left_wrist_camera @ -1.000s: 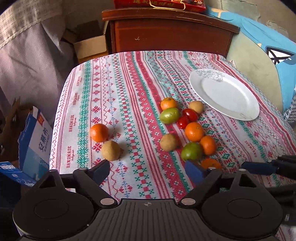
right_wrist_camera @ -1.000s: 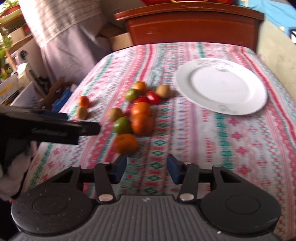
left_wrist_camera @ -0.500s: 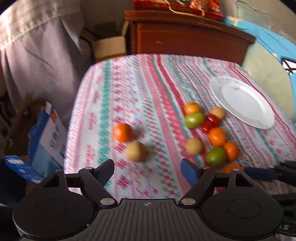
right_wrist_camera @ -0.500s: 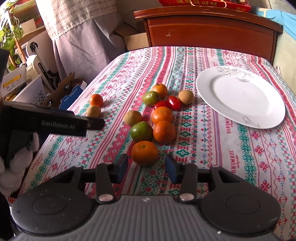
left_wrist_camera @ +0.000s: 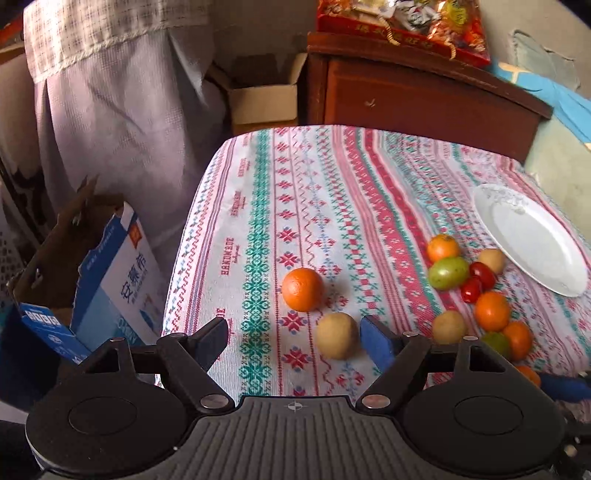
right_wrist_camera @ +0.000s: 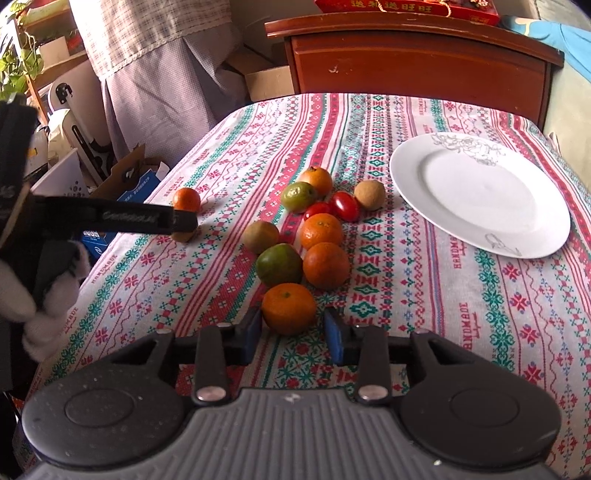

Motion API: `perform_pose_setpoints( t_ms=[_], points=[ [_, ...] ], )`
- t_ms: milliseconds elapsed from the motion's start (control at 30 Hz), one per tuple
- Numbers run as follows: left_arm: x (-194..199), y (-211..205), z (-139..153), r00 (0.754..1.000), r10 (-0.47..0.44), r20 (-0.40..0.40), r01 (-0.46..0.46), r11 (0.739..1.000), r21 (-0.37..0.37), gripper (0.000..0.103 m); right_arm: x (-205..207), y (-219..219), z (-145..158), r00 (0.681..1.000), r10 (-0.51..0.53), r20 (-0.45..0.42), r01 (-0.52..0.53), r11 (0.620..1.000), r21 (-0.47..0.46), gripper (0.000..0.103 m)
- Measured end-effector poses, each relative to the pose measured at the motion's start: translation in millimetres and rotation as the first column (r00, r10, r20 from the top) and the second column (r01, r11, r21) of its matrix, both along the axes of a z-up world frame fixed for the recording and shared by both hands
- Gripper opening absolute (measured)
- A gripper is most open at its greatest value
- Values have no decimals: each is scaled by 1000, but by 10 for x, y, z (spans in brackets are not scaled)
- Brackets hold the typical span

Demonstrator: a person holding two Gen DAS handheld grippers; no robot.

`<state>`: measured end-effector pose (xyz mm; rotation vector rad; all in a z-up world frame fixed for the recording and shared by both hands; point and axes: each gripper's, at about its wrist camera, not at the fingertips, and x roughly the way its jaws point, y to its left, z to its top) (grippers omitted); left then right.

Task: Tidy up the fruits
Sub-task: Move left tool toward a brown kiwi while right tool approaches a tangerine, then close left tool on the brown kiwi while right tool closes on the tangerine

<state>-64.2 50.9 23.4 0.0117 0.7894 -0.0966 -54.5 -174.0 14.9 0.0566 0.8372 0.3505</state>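
A patterned tablecloth (left_wrist_camera: 288,192) carries a white plate (right_wrist_camera: 480,192) and a cluster of oranges, green fruits, red tomatoes and tan fruits (right_wrist_camera: 314,229). Apart on the left lie a lone orange (left_wrist_camera: 302,289) and a tan fruit (left_wrist_camera: 337,339). My left gripper (left_wrist_camera: 293,341) is open, with that tan fruit between its fingers, close to the right one. My right gripper (right_wrist_camera: 293,326) straddles the nearest orange (right_wrist_camera: 289,308). Its jaws are closing: the left pad is at the peel and a small gap shows on the right.
A blue and white carton (left_wrist_camera: 103,288) stands on the floor off the table's left edge. A wooden cabinet (left_wrist_camera: 406,96) with a red gift box (left_wrist_camera: 402,22) stands behind the table. A grey curtain (left_wrist_camera: 122,110) hangs at the left.
The left gripper has swung left and dropped toward the two lone fruits, and the tan one now sits between its fingers. The right jaws have narrowed around the nearest orange.
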Motion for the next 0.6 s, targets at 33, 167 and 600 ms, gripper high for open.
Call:
perform_pose_setpoints(
  t_ms=[33, 167, 600],
  points=[
    [-22, -2, 20, 1000, -11, 11, 12, 1000, -2, 79, 5, 2, 0, 1000, -1, -1, 1, 1000, 1, 36],
    [-48, -43, 2, 999, -39, 5, 39, 999, 2, 78, 24, 5, -2, 1000, -10, -4, 10, 1000, 5, 36],
    [4, -126, -112, 999, -50, 2, 50, 998, 33, 63, 21, 10, -7, 1000, -8, 2, 8, 1000, 1, 36]
  ],
)
